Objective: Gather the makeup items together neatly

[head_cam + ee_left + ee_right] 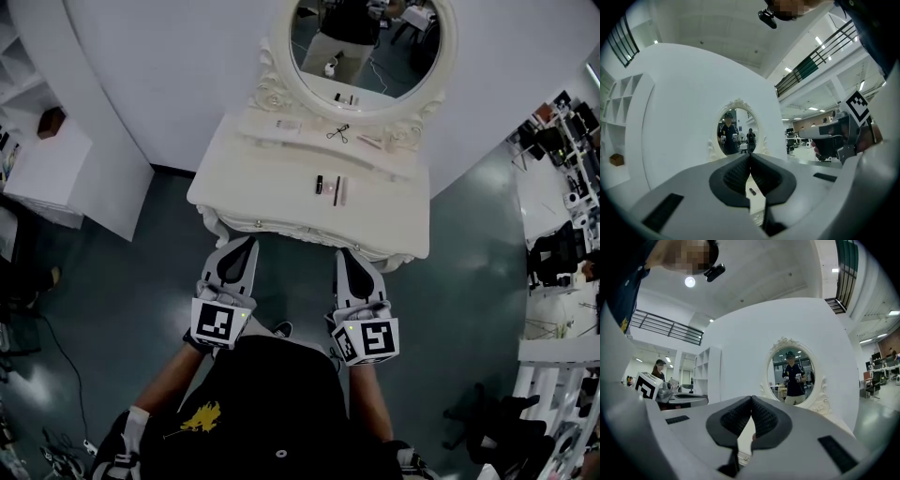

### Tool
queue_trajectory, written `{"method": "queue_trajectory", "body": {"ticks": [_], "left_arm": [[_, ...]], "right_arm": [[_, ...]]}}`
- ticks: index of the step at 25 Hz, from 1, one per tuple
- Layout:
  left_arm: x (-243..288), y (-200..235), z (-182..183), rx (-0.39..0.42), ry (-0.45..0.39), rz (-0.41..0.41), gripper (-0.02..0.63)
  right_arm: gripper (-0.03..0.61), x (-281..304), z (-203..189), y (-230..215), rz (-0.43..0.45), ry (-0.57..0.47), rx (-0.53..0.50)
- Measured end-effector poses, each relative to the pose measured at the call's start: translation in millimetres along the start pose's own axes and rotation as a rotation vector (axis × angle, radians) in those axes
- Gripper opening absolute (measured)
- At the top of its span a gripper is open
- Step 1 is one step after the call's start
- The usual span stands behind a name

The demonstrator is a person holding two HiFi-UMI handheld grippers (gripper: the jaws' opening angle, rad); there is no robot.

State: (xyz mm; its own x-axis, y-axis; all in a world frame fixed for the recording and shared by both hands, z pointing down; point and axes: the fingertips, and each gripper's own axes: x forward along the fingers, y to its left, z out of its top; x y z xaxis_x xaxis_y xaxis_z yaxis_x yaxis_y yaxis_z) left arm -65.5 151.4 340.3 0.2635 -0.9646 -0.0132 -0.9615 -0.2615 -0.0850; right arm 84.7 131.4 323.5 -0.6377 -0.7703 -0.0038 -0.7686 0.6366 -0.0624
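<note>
Head view: left gripper (245,246) and right gripper (348,255), both closed and empty, face the vanity table (267,202); jaws should open before reaching makeup items (320,184).

1 table (234,192). 1 oval mirror (370,47). 2 grippers: left gripper (246,246), right gripper (345,255). 3 items on the table's lower top: 1 black tube (319,184), 1 dark stick (336,191), 1 pale stick (343,193). 3 more on the upper ledge: 1 curler (338,133), 1 pale bar (287,124) at left, 1 thin piece (371,142) at right, kind unclear. 1 brown box (52,122) on 1 white shelf unit (47,169).
</note>
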Motion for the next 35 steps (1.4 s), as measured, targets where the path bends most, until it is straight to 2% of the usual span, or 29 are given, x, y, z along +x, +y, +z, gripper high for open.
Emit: {"method": "queue_trajectory", "body": {"ticks": [3,7,11,15,20,24,35], "left_arm": [[5,-1,-1,0.019,0.003,-0.023,0.012],[10,-3,-7,0.025,0.049,-0.044,0.012],[20,-1,-3,0.027,0.008,-0.053,0.012],[27,-2,-11,0.044,0.081,-0.084,0.012],[36,-6,-2,0.051,0.002,-0.105,0.012],[37,-12,-11,0.068,0.087,-0.136,0.013],[38,-22,-13,0.078,0.094,-0.172,0.012]], "right_arm": [[0.014,3,3,-1,-0.005,-0.013,-0.004],[0.014,5,3,-5,-0.02,-0.011,0.005],[0.014,10,4,-9,-0.028,-0.015,0.003],[0.014,12,7,-16,-0.047,-0.025,-0.001],[0.014,9,9,-21,-0.075,-0.03,0.003],[0.014,7,7,-24,-0.09,-0.035,0.008],[0.014,-2,1,-29,-0.118,-0.033,0.023]]}}
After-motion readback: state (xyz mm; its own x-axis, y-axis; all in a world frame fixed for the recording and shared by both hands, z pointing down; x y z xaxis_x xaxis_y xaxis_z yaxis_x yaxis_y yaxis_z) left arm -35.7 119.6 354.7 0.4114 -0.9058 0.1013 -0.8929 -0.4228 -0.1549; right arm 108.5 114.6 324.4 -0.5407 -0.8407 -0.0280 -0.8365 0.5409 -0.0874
